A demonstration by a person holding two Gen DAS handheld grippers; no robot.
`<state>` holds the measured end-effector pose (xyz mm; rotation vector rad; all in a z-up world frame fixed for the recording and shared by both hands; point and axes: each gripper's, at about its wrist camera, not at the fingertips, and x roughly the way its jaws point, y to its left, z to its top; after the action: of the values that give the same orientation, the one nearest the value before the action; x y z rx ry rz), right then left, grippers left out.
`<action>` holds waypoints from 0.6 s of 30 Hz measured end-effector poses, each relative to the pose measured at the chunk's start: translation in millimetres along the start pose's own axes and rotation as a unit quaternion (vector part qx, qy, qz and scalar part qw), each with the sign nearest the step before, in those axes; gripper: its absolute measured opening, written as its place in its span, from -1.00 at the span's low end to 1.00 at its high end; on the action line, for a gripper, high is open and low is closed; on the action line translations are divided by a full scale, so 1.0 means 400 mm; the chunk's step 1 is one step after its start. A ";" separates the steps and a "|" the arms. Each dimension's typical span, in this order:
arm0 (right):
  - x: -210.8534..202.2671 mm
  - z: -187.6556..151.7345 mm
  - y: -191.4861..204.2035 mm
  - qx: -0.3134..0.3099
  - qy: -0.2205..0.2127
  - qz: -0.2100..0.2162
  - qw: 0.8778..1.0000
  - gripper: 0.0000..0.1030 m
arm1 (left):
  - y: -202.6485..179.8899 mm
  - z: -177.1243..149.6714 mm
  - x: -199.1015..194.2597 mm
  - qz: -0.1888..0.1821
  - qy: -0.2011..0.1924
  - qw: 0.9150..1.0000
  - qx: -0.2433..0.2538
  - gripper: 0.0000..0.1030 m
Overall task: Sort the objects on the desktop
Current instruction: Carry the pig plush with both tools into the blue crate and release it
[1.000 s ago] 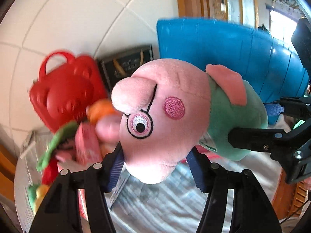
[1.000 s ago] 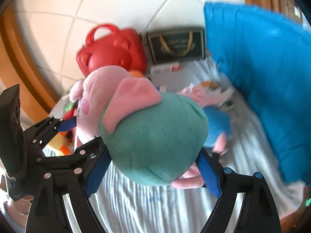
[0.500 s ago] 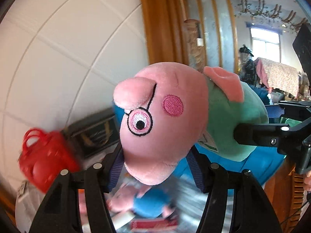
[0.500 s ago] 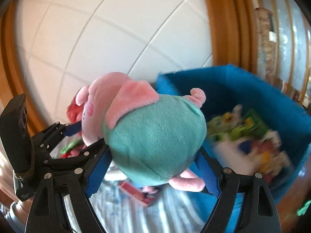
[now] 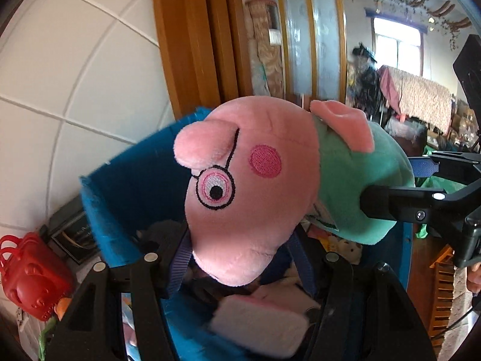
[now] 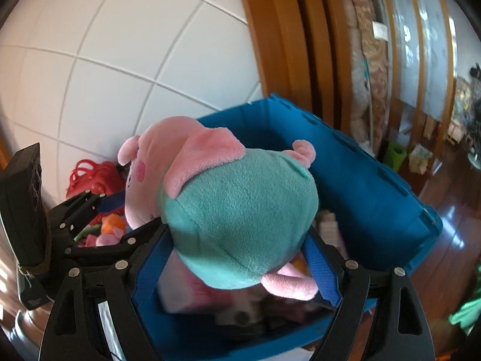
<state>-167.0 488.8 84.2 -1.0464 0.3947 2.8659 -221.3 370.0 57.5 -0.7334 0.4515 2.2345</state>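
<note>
Both tongs grip one pig plush (image 5: 255, 186): left tongs (image 5: 240, 252) clamp its head, right tongs (image 6: 240, 255) its green body, above the open blue bin (image 6: 375, 192). Judged best practice: centre the plush over the bin's interior, lower, then release both tongs together, avoiding a snag on the bin's rim

black jaws, blue pads (image 5: 179, 258) (silver screws)

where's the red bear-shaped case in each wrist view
Left wrist: red case at the lower left edge, left of the blue bin.
Right wrist: red case at mid-left, behind the left gripper.
Shared landmark: the pig plush, held over the bin.
</note>
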 end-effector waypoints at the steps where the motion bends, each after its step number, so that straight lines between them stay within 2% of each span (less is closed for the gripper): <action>1: 0.006 0.004 -0.026 0.002 0.007 0.004 1.000 0.66 | -0.014 0.006 0.019 0.001 0.012 1.000 0.000 0.18; 4: 0.033 0.016 -0.105 0.014 0.023 0.010 1.000 0.68 | -0.046 0.017 0.056 0.001 0.044 0.999 -0.009 0.21; 8: 0.064 0.015 -0.152 0.016 0.036 0.004 0.999 0.68 | -0.072 0.009 0.063 0.012 0.061 0.998 -0.012 0.22; 10: 0.073 0.014 -0.160 0.011 0.040 0.000 0.999 0.70 | -0.086 0.012 0.046 0.025 0.055 0.998 -0.012 0.22; 14: 0.070 0.009 -0.160 0.000 0.034 -0.010 0.999 1.00 | -0.104 0.001 0.005 0.039 0.047 0.998 -0.027 0.23; 18: 0.049 0.002 -0.151 -0.010 0.017 -0.013 1.000 1.00 | -0.110 -0.027 -0.050 0.055 0.024 0.997 -0.042 0.44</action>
<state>-173.7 546.8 59.1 -1.0977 0.3526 2.8384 -173.8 383.3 57.6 -0.8264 0.4323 2.3558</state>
